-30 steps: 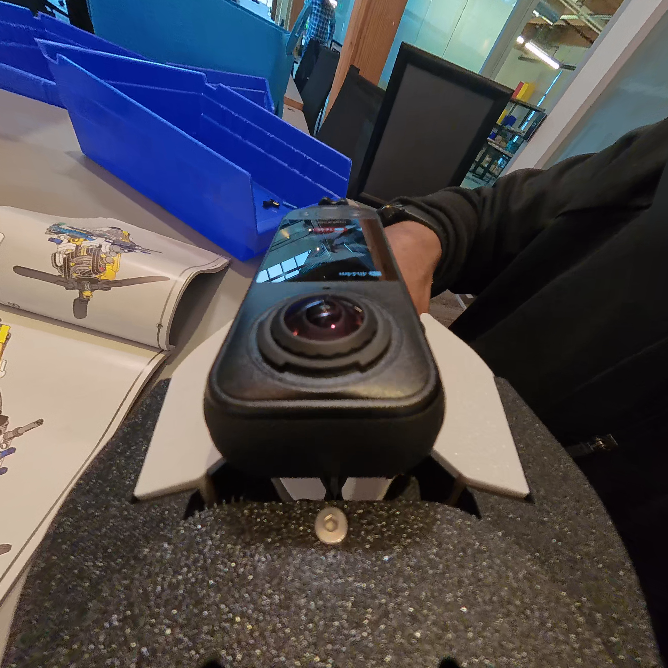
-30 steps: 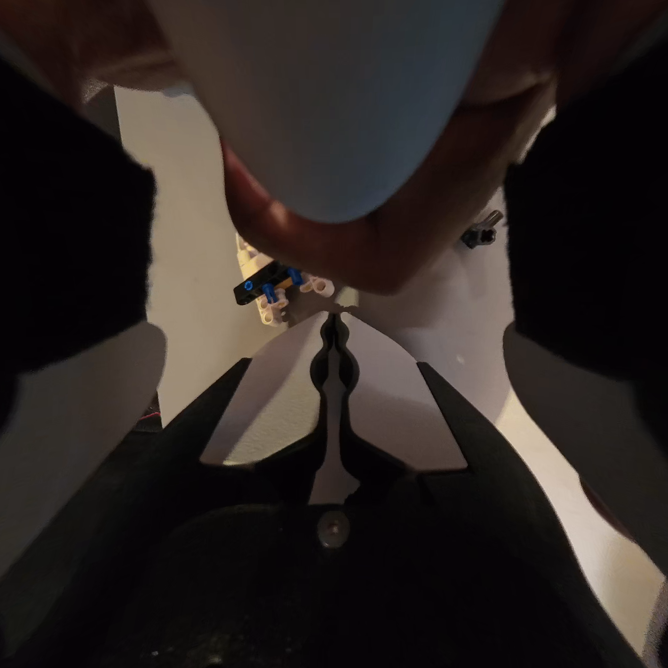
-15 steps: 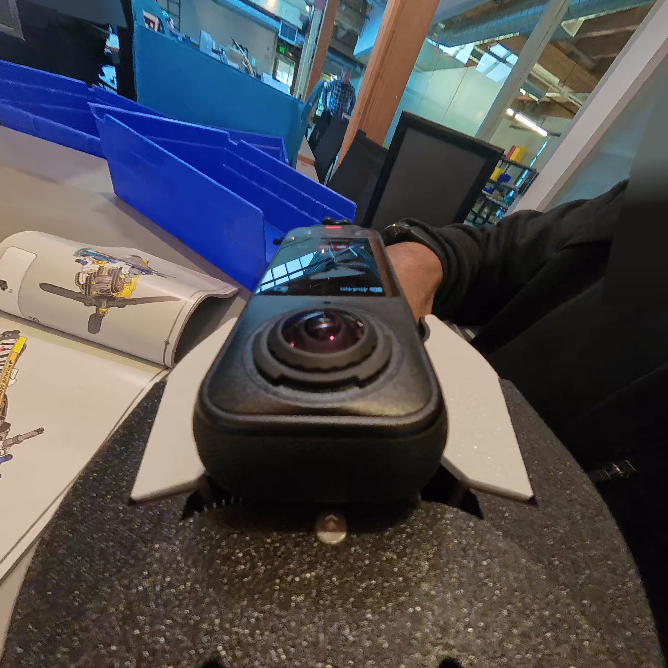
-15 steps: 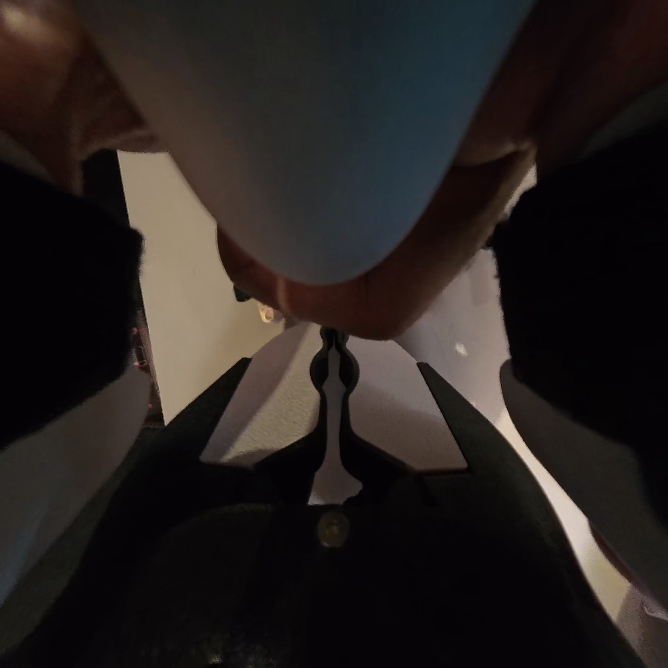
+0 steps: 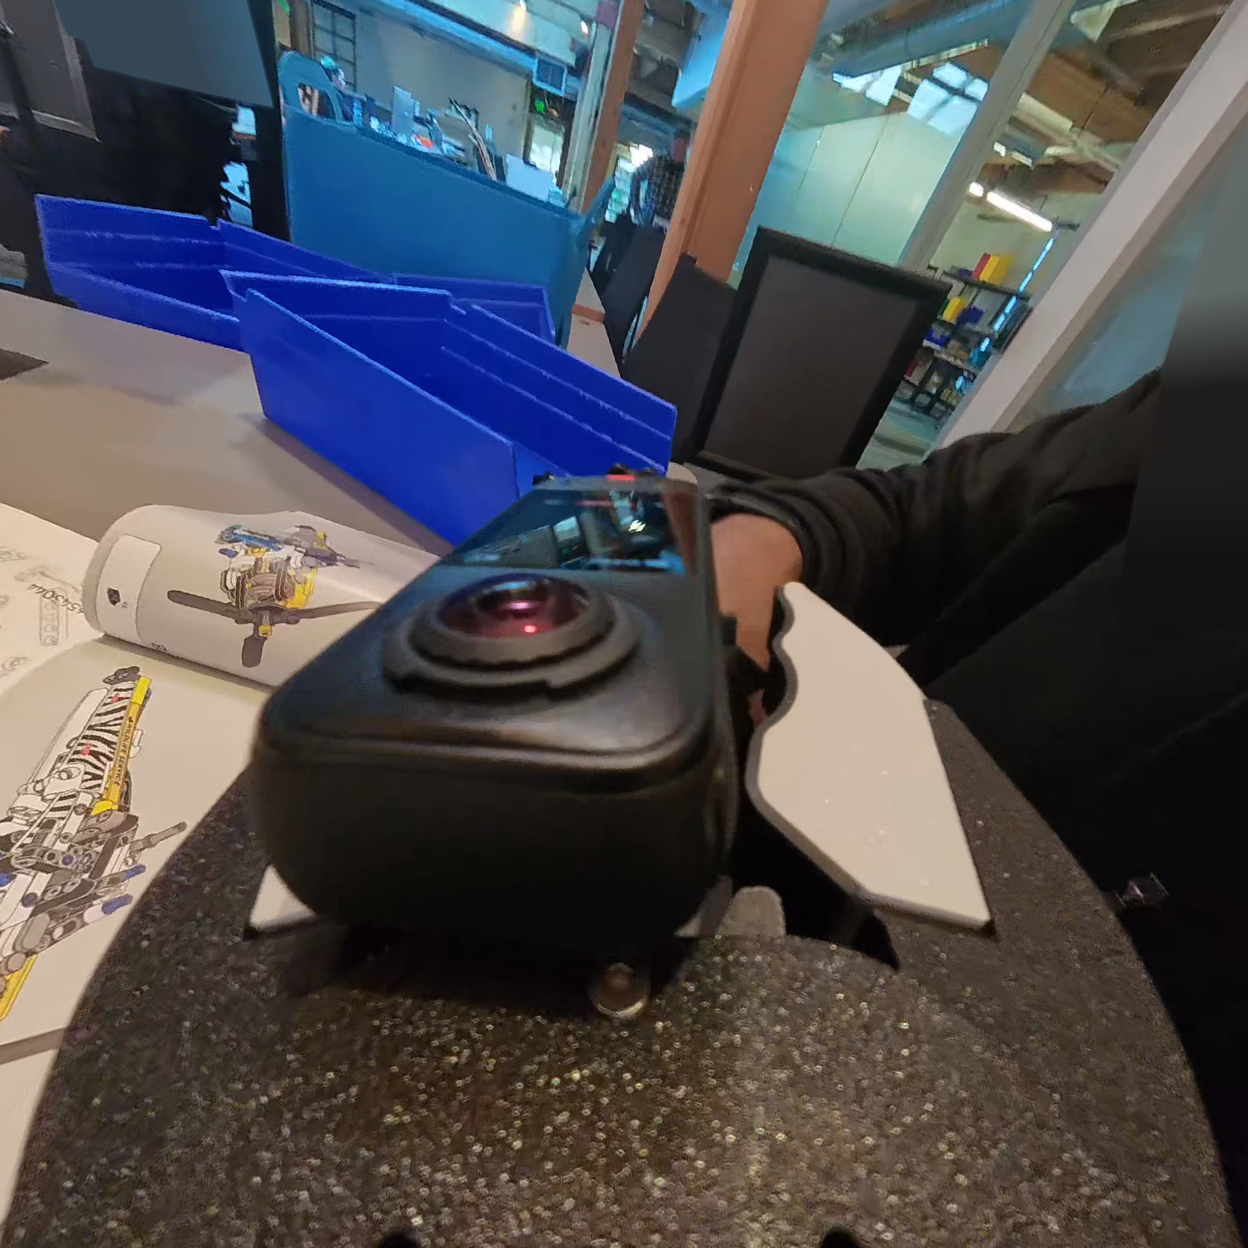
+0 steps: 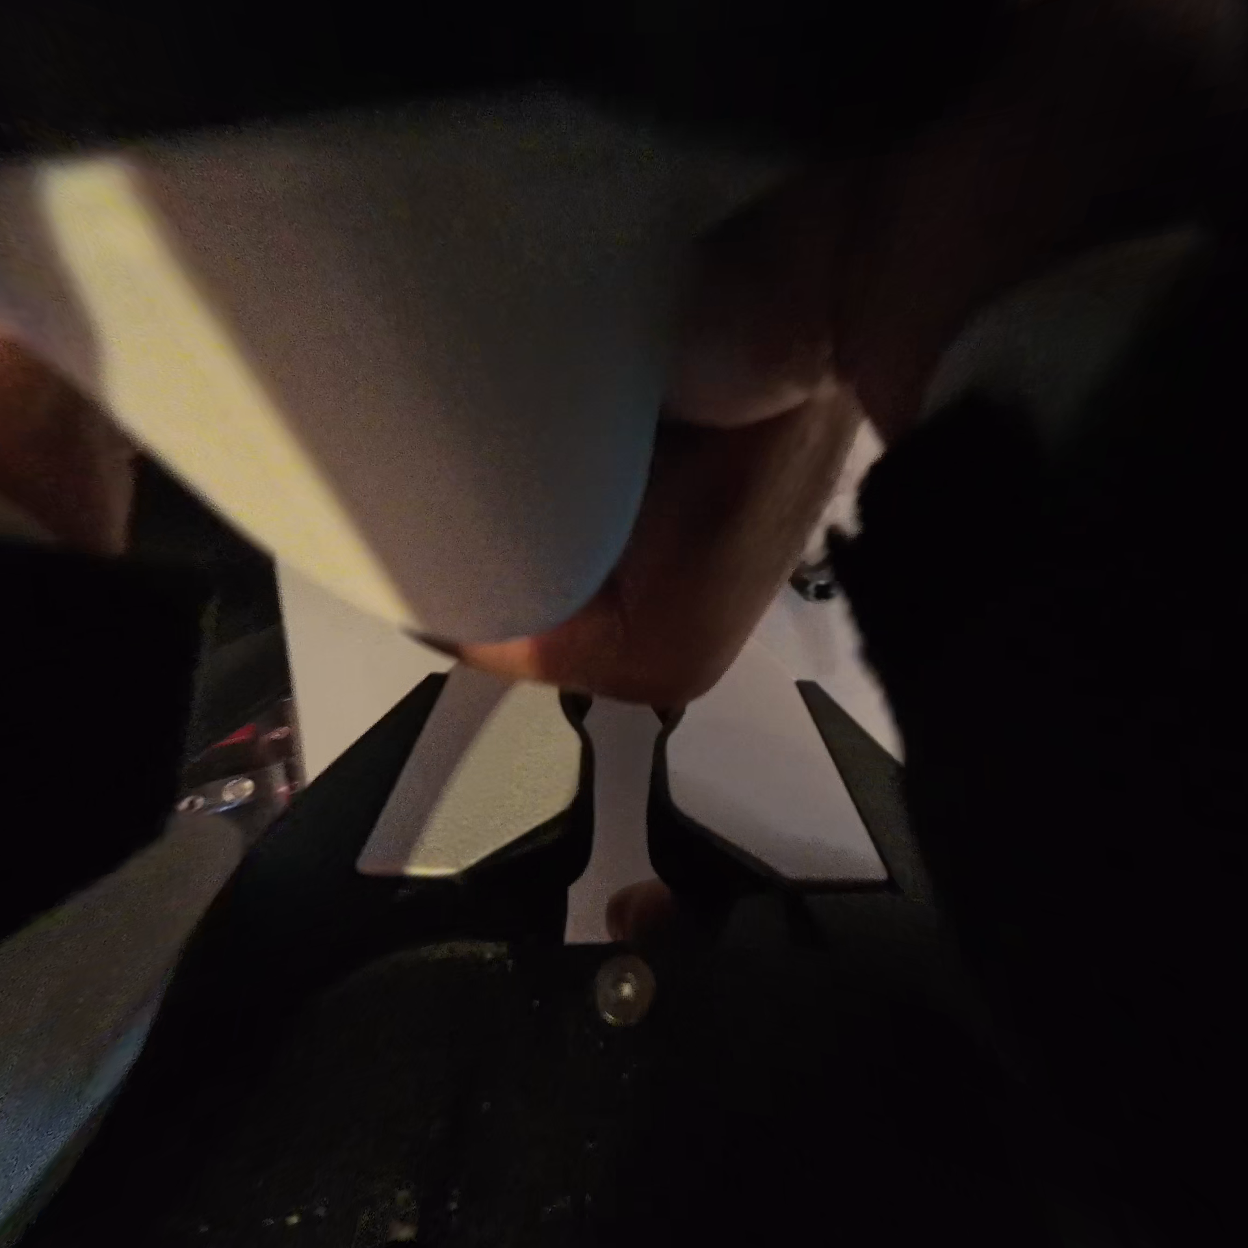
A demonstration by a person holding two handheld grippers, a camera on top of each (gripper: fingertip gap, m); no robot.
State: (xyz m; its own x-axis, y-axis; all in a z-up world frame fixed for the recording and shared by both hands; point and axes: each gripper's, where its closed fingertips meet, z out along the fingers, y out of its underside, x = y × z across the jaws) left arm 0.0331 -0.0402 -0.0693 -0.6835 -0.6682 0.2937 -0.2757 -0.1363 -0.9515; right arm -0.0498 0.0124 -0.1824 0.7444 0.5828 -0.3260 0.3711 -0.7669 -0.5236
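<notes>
Black camera, lens up, lies across the left tongs and hides their left finger. The right finger stands clear of the casing with a dark gap between, so we read these tongs as apart and gripping nothing. A hand in a black sleeve sits just behind the camera.

We judge the camera stiff, smooth and dense for its size. The bulging lens and glossy screen look easy to scratch, so the flat side walls below the lens seem the safest hold.

Right tongs are slightly apart, nothing between them. A fingertip and a pale rounded body crowd close above their tips, too blurred to name.

Room: blue bins stand behind on the bench. An open booklet lies left, the sleeve closes the right. Open bench lies far left.
</notes>
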